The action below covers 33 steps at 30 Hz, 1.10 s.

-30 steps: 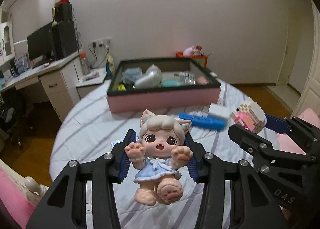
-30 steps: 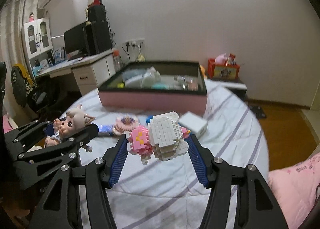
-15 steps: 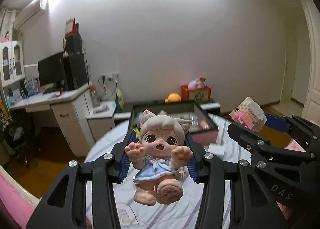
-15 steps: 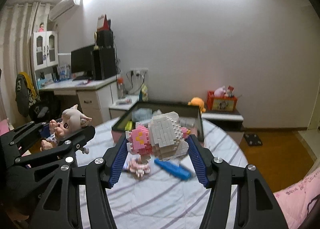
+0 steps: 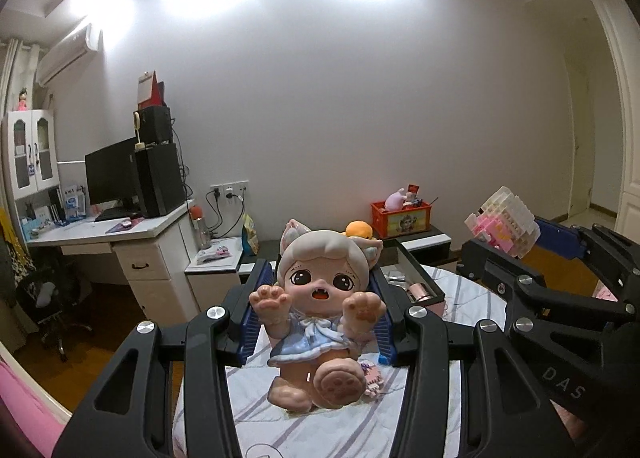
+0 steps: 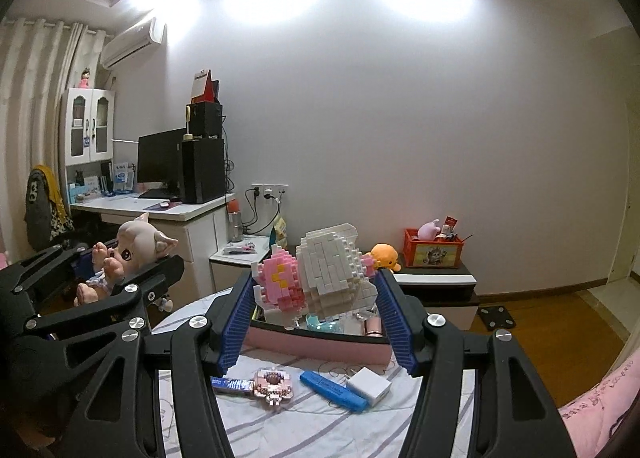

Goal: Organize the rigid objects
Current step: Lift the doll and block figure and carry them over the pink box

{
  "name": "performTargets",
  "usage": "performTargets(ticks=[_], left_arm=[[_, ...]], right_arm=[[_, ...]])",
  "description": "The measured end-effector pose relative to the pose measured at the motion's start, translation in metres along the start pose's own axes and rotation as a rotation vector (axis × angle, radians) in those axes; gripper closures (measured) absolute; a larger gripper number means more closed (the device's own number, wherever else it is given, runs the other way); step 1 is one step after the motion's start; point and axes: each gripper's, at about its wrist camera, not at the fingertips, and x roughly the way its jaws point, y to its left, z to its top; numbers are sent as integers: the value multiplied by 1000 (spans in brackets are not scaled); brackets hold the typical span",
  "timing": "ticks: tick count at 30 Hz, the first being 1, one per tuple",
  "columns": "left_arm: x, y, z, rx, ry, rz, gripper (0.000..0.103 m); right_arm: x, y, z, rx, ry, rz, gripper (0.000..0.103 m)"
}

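My left gripper (image 5: 318, 314) is shut on a cat-eared doll figurine (image 5: 320, 310) in a blue dress, held above the bed. The doll also shows at the left of the right wrist view (image 6: 128, 258). My right gripper (image 6: 316, 322) is shut on a pink and white brick-built figure (image 6: 320, 274), which also shows at the right of the left wrist view (image 5: 506, 217). A pink storage box with a dark rim (image 6: 320, 346) stands behind on the striped bed cover (image 6: 320, 430), holding several items.
On the bed before the box lie a blue marker (image 6: 332, 386), a white charger block (image 6: 370, 380), a pink round trinket (image 6: 274, 382) and a blue strip (image 6: 232, 384). A white desk (image 5: 120, 234) with a monitor stands left. A red toy crate (image 6: 434, 252) sits on a low cabinet.
Both grippers have risen and tilted upward with their toys still held. The box and bed have dropped lower in view, and more wall and ceiling show.
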Motion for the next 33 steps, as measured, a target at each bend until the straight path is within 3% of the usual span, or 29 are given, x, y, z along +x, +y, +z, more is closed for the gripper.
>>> performTargets(ticks=[9, 15, 21, 27, 33], left_arm=[[60, -2, 9, 40, 48, 3, 56], [147, 0, 13, 72, 171, -29, 56], [244, 2, 10, 93, 330, -49, 56], [332, 9, -8, 38, 512, -113, 56], [388, 13, -21, 73, 616, -83, 56]], right_arm=[[47, -11, 6, -5, 37, 11, 42], [120, -16, 13, -49, 108, 0, 42], [209, -25, 9, -56, 257, 36, 42], [296, -32, -11, -70, 435, 48, 42], [362, -35, -31, -80, 590, 60, 42]])
